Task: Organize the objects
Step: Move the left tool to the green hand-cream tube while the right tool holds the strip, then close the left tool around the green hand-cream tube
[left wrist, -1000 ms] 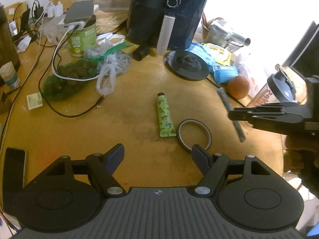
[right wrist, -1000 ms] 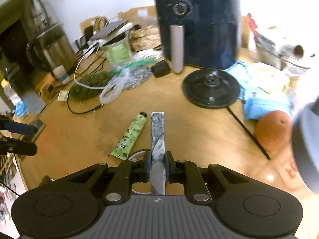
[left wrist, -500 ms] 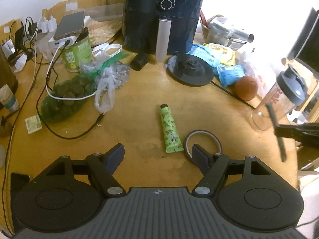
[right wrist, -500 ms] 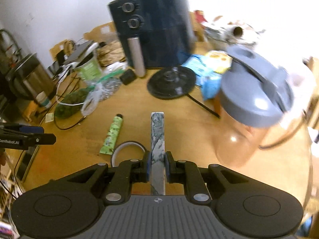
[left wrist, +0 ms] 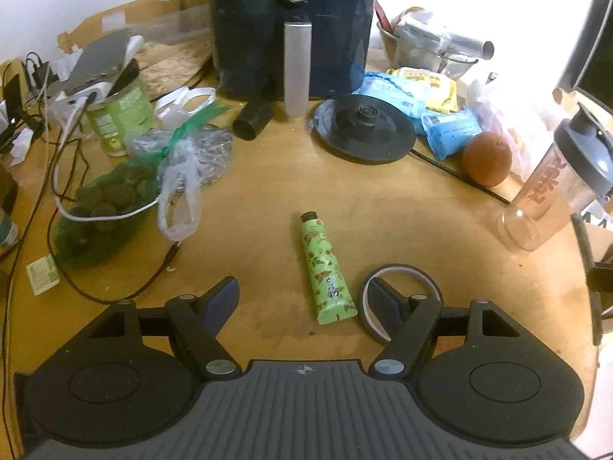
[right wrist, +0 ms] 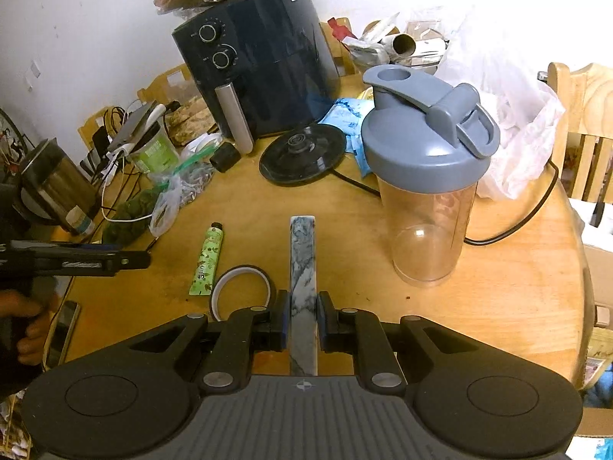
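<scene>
Hovering wide-jawed, the left gripper (left wrist: 302, 301) brackets the green tube (left wrist: 325, 268) lying beside the tape ring (left wrist: 400, 301). Right gripper (right wrist: 302, 320) clamps a marbled bar (right wrist: 302, 264), probably bound for the shaker bottle (right wrist: 427, 191) nearby; next: place it.

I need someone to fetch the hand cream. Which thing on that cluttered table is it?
Start at the dark air fryer on the wooden table. On the bare patch in front of it lies a green tube with a dark cap, beside the tape ring: the only flat printed tube there.
</scene>
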The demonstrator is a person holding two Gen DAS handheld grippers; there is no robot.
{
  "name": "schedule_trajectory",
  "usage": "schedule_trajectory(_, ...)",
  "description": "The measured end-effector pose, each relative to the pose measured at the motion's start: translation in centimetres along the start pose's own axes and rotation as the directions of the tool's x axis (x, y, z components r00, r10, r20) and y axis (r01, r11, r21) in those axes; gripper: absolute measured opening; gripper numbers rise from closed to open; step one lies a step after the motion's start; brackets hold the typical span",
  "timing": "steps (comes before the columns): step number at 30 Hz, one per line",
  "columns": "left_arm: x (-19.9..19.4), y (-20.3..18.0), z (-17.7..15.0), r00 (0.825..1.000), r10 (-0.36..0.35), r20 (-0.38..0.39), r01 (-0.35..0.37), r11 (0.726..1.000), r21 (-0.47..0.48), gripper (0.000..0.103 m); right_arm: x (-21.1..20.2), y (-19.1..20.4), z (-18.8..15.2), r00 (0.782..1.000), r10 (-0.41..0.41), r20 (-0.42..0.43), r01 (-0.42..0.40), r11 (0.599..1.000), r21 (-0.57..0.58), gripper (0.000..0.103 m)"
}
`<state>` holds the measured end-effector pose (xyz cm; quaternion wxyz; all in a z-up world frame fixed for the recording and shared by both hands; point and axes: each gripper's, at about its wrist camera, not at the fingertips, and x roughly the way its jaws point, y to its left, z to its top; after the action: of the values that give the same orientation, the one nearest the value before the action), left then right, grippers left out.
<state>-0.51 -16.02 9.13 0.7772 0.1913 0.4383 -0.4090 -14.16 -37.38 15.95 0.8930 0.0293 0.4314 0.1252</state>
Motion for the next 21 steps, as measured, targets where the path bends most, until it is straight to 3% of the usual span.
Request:
schedule_trajectory(17,7.3,-1.2,1.8,0.997,0.002,-0.077,0.001,0.999,0.047,0.072,-0.4,-1.3,-0.5,0.999,-0.035,-0.016,0.036,0.997,0.067,0.017)
schedule_trajectory(21,8.9,-1.3,1.9,0.995,0.020,-0.099,-0.014,0.998,0.061,0.064,-0.6,-1.7,-0.4,0.999,-0.043,-0.012,0.044,0.996,0.079,0.017)
